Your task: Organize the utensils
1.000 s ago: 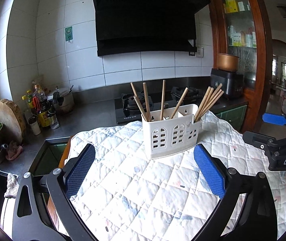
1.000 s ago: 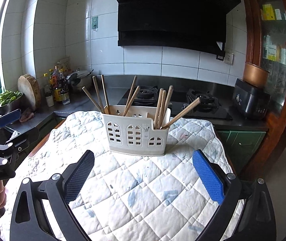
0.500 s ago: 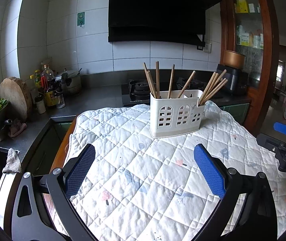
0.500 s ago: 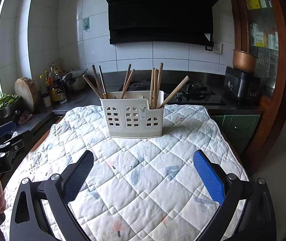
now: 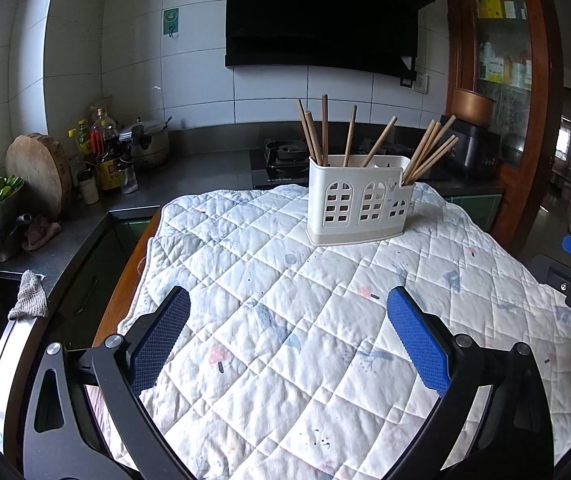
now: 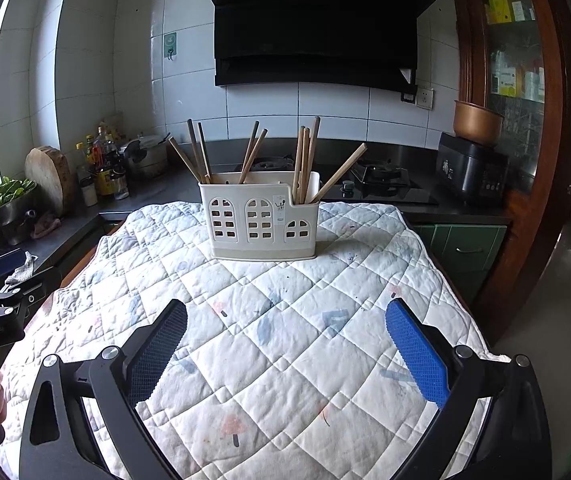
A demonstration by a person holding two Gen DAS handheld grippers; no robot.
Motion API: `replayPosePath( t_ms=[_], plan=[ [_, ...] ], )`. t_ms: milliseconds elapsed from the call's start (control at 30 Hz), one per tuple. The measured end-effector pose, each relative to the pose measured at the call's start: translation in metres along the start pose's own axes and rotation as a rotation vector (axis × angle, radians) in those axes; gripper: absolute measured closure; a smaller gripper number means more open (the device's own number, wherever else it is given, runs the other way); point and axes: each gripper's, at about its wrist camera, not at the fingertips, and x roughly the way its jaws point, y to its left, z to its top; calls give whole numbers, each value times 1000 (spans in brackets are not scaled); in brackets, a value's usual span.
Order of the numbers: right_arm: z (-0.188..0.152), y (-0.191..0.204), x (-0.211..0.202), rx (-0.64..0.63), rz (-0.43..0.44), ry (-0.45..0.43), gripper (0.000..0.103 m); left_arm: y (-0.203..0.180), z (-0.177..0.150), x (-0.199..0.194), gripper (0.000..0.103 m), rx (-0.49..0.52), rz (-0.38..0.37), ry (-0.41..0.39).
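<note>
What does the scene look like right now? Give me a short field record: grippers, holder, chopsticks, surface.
left gripper: open, empty, hovering over the quilt
right gripper: open, empty, hovering over the quilt
utensil holder: white, arched cutouts, upright on the quilt, apart from both grippers
chopsticks: wooden, all standing in the holder, spread across its compartments, leaning at different angles
quilted cloth: covers the table; no loose utensils on its visible part
background: gas stove and range hood behind the table
</note>
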Motion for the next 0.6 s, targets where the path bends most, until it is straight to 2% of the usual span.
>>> replayPosePath(
  t_ms=[600],
  plan=[
    [-10, 4, -9, 2, 10, 7, 7, -6, -9, -8, 5, 7, -14, 13]
  ],
)
